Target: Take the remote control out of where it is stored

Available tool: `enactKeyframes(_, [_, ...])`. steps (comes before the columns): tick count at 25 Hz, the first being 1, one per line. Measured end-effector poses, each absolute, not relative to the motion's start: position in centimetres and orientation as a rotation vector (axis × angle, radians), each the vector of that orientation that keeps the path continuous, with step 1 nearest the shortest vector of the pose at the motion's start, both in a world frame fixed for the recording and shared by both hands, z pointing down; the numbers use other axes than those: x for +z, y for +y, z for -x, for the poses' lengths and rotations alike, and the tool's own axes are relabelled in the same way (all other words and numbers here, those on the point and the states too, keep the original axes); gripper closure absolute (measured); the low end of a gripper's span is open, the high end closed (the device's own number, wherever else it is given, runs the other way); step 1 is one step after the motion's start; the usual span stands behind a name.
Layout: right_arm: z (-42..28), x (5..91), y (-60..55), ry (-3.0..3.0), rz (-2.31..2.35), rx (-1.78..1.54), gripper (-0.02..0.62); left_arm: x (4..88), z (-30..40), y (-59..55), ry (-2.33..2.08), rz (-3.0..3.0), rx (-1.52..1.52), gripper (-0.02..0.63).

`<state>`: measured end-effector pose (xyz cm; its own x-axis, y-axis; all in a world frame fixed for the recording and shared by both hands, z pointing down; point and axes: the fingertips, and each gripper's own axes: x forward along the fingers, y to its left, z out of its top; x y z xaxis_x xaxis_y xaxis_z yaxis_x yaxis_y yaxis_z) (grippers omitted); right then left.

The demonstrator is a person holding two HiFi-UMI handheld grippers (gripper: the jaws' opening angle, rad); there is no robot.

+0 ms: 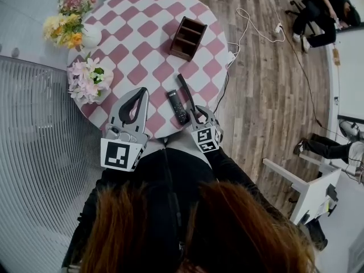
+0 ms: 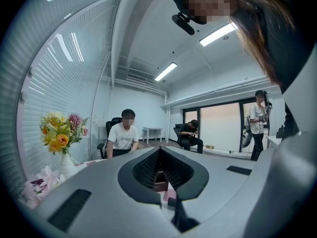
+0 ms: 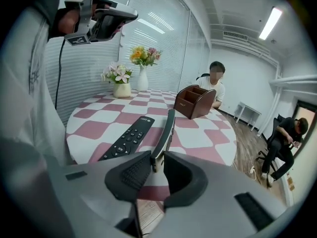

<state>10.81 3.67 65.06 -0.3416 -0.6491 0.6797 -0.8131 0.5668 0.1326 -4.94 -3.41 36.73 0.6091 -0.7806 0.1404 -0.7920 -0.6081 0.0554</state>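
Checkered table (image 1: 149, 45), front edge: right gripper (image 3: 156, 162) clamped on slim remote (image 3: 166, 132), well clear of wooden holder (image 3: 195, 102); left gripper (image 2: 159, 150) closed, empty.

Your right claw (image 3: 158, 155): matt grey plastic, ribbed black pads (image 3: 134, 172). Slim remote control (image 3: 167, 128): smooth dark plastic. Holder (image 3: 194, 102): brown wood.

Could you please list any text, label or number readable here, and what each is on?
No text can be read.
Flat remote: logo and button print, too small.
Slim remote: edge-on, no print shows.
Wooden holder: small front label, blurred.
Left gripper and right gripper: cubes carry square markers only, no words.
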Motion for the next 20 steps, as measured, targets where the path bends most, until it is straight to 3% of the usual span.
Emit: enactKeyframes(20, [-8.0,65.2,4.5,-2.16,-0.972,0.315,0.468,36.8,5.1,-4.0,-1.336,-2.709,0.139,0.597])
